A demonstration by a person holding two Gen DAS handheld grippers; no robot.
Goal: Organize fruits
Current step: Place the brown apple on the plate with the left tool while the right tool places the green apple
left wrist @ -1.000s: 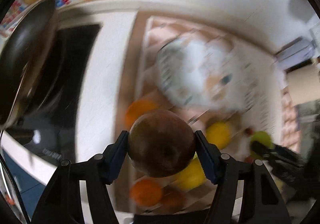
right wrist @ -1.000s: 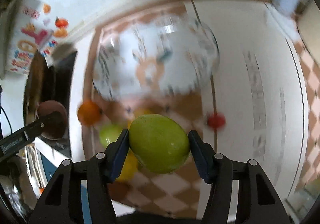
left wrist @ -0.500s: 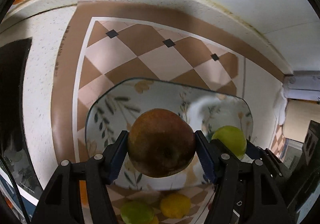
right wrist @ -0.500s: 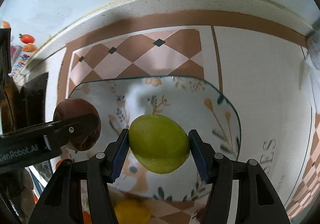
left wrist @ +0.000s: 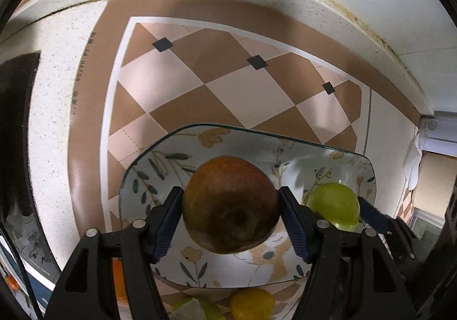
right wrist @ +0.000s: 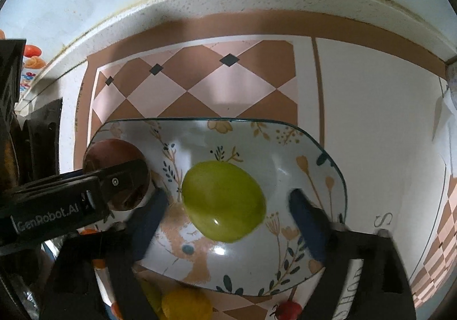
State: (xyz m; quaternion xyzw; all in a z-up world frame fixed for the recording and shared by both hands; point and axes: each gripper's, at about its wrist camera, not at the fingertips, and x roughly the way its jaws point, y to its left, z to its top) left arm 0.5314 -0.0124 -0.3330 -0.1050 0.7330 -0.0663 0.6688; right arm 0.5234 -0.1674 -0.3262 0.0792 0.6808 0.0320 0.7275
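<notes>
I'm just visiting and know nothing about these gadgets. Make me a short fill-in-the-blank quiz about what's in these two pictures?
1. Between the left gripper fingers sits a reddish-brown ____.
2. The green fruit lies on a floral ____, between the opening jaws of the right gripper.
3. The floral dish rests on a mat with a brown and pink ____ pattern.
4. Near the bottom edge, just off the dish, lies a round ____ fruit.

Missing words: apple; plate; diamond; yellow
</notes>
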